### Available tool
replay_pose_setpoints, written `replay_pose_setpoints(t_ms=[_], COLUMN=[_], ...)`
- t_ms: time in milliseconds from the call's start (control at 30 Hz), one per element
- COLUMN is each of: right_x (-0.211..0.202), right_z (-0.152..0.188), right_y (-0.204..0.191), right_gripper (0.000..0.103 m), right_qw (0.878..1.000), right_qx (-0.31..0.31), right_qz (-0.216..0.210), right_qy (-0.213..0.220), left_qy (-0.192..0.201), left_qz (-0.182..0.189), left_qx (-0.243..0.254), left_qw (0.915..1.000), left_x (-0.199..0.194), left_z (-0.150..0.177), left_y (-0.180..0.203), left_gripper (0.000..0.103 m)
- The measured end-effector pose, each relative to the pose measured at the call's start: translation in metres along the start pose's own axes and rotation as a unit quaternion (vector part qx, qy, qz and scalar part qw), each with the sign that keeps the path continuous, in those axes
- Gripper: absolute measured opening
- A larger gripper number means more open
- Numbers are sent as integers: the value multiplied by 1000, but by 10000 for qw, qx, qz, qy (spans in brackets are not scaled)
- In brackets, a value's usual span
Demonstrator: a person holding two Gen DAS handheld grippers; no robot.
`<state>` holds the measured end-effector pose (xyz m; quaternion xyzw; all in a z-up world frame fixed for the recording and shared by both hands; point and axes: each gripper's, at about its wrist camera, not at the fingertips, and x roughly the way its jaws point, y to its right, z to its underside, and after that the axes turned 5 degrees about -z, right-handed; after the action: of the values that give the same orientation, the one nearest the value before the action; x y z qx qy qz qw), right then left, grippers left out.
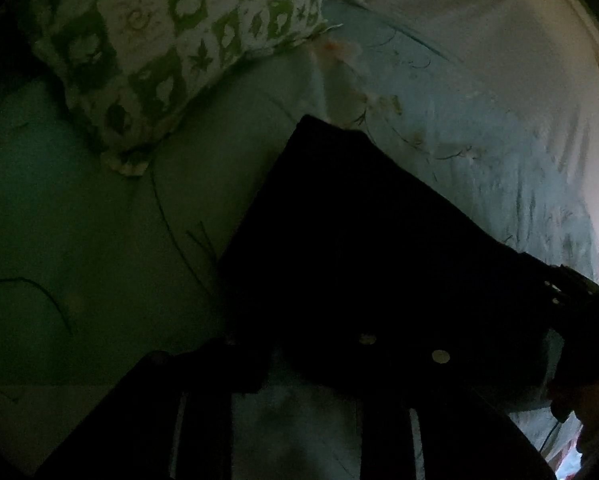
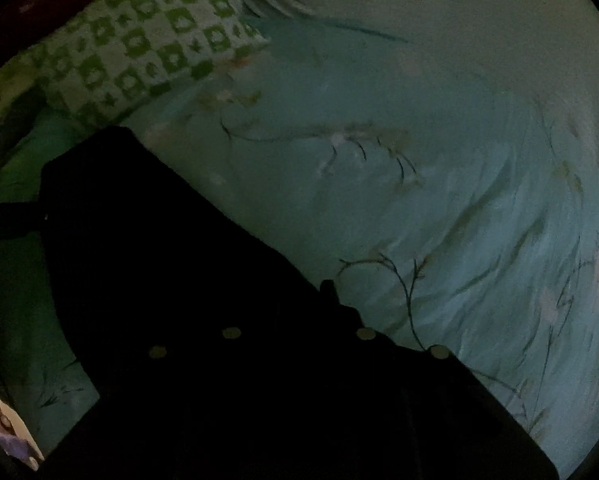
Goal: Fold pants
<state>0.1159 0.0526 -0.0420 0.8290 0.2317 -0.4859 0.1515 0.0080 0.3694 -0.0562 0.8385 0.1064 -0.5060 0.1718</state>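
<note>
On a dim bed, the dark pants [image 1: 363,240] lie flat on a pale blue-green bedsheet [image 1: 479,128] printed with thin branches, their far edge square and pointing toward a green-and-white checked pillow [image 1: 159,48] that sits just beyond them. We look down along both grippers at a steep angle, and the gloom swallows most of what matters: the left gripper [image 1: 295,368] shows only as black fingers against the black cloth, with a strip of lighter sheet between them, and we cannot tell whether its pads are pinching the near hem or merely hovering over it. The right gripper [image 2: 295,344] is no clearer – two small pale discs mark each finger, the dark fabric fills the gap, and whether the jaws are pressed on it or spread around it stays beyond what we can make out. In the left view the other tool and a hand [image 1: 591,400] sit at the right edge, close to the pants' side.

The risk, as we judge it, lies in that uncertainty – a lift with only one corner truly caught would drag the cloth askew and wrinkle the fold, and a loose pinch on thick fabric could slip mid-carry, dropping the hem short of the far edge or onto the pillow
</note>
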Motion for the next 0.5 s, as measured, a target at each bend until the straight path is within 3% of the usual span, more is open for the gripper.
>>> replay_pose_setpoints(t_ms=[167,267,333,500], right_x=[-48,-84,-106,-144], right_z=[11,29,46,96], right_y=[16,31,44,71], right_gripper=[32,33,33,33], right_qw=[9984,9956,9929,9839], right_qx=[455,772,1023,1671], right_qz=[-60,-53,7,256], right_qy=[317,520,599,574], left_qy=[114,397,547,630], left_qz=[-170,-285,-152,323], left_qx=[169,248,346,1279], left_qw=[9996,9985,9978,9893], left_x=[-28,-55,-68,-83], left_z=[-4,-8,-10,-8], left_y=[4,10,18,76], left_gripper=[40,47,47,48])
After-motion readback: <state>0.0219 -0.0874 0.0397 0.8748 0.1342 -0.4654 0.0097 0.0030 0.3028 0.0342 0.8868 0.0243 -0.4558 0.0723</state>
